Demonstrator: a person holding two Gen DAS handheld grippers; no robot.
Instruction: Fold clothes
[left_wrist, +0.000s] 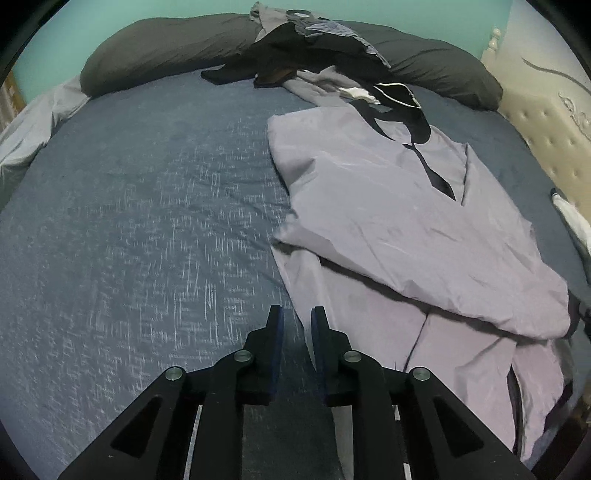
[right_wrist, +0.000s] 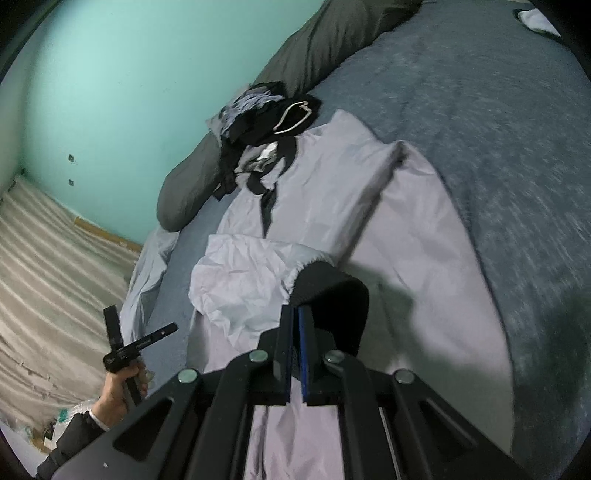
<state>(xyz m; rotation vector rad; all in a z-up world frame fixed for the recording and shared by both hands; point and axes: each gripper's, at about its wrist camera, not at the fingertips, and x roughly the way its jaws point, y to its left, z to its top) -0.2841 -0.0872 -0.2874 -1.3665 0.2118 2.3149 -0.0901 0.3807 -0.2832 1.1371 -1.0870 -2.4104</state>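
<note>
A lilac jacket (left_wrist: 388, 206) with a black collar lies flat on the right half of the bed, one side folded over its body. My left gripper (left_wrist: 297, 314) hovers low over the blue sheet just left of the jacket's lower edge, open with nothing between its fingers. In the right wrist view, my right gripper (right_wrist: 295, 310) is shut on the sleeve's black cuff (right_wrist: 332, 291). The crumpled sleeve (right_wrist: 240, 280) is lifted across the jacket (right_wrist: 406, 229).
A pile of dark and grey clothes (left_wrist: 295, 55) (right_wrist: 258, 118) sits at the head of the bed against dark grey pillows (left_wrist: 166, 48). A cream headboard (left_wrist: 546, 129) is on the right. A hand (right_wrist: 118, 395) holds the other gripper's handle beside the bed, above striped flooring (right_wrist: 44, 277).
</note>
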